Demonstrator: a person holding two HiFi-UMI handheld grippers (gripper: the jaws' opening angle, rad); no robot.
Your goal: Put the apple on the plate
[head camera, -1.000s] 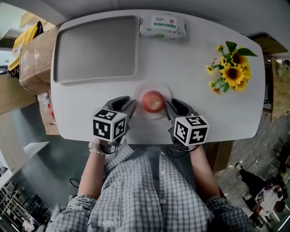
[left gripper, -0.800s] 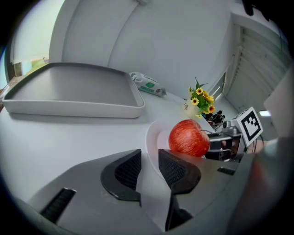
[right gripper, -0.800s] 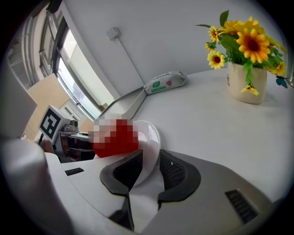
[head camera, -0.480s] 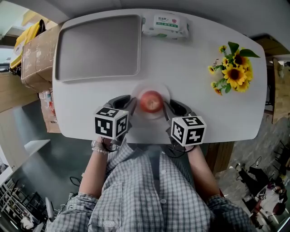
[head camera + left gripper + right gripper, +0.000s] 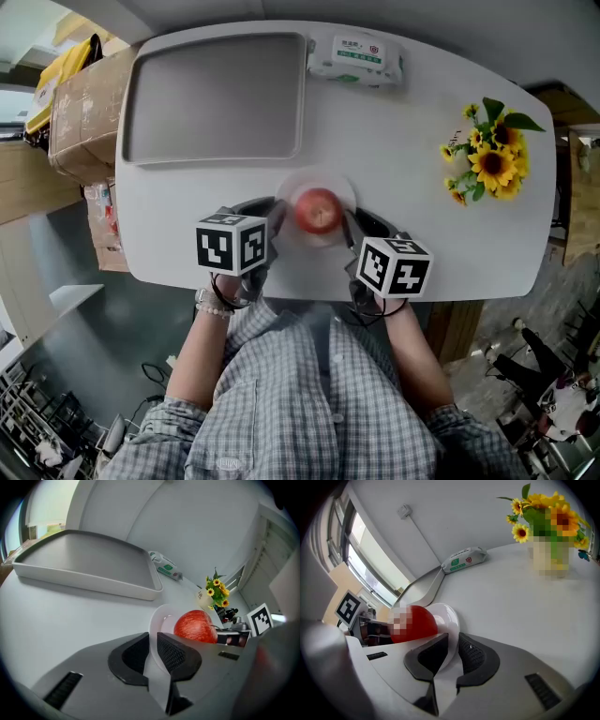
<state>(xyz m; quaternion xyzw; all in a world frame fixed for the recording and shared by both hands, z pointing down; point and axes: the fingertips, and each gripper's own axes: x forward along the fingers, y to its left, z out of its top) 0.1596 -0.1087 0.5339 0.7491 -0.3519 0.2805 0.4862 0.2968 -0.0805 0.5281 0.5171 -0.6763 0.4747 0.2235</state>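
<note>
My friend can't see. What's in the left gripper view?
A red apple sits on a white plate, whose rim is between the jaws of the left gripper; they have just been closing. Behind: a grey tray, a wipes pack and sunflowers.

Person wears checked shirt and beaded bracelet.

A red apple, faintly yellow-flecked, sits upright in the middle of a small, glossy white plate; the plate lies flat on the white table, near its front edge.
</note>
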